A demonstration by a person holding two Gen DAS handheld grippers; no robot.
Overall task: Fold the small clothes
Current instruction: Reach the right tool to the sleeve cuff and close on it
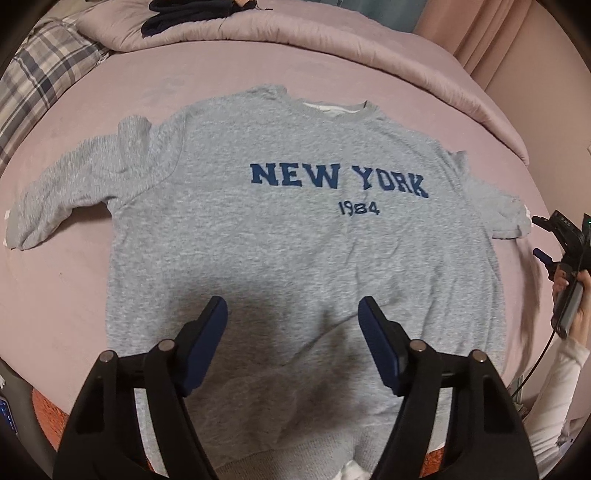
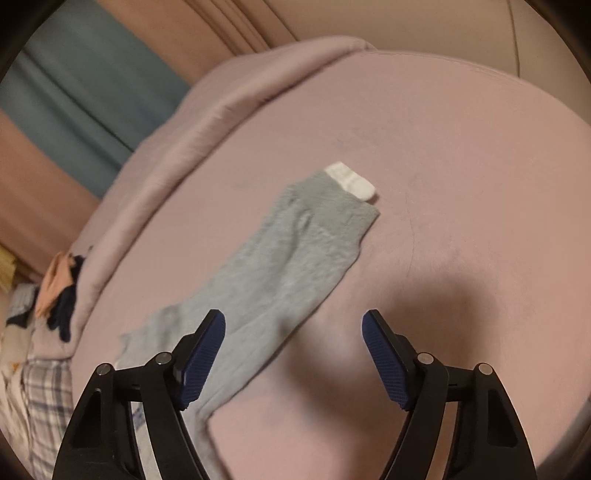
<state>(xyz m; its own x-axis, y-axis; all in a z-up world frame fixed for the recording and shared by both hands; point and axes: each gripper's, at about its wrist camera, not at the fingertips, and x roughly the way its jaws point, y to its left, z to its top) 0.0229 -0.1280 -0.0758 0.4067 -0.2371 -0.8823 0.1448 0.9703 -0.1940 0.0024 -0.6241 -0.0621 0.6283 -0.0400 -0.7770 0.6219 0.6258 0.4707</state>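
Left wrist: sweatshirt [image 1: 295, 236] flat on bedsheet [image 1: 74, 288], hem nearest.

The sweatshirt [image 1: 295, 236] lies flat on the bed [image 1: 332, 66], sleeves out to either side, collar toward the far rolled duvet [image 1: 258, 29]; a pile of clothes [image 1: 184, 14], perhaps folded, sits on that duvet
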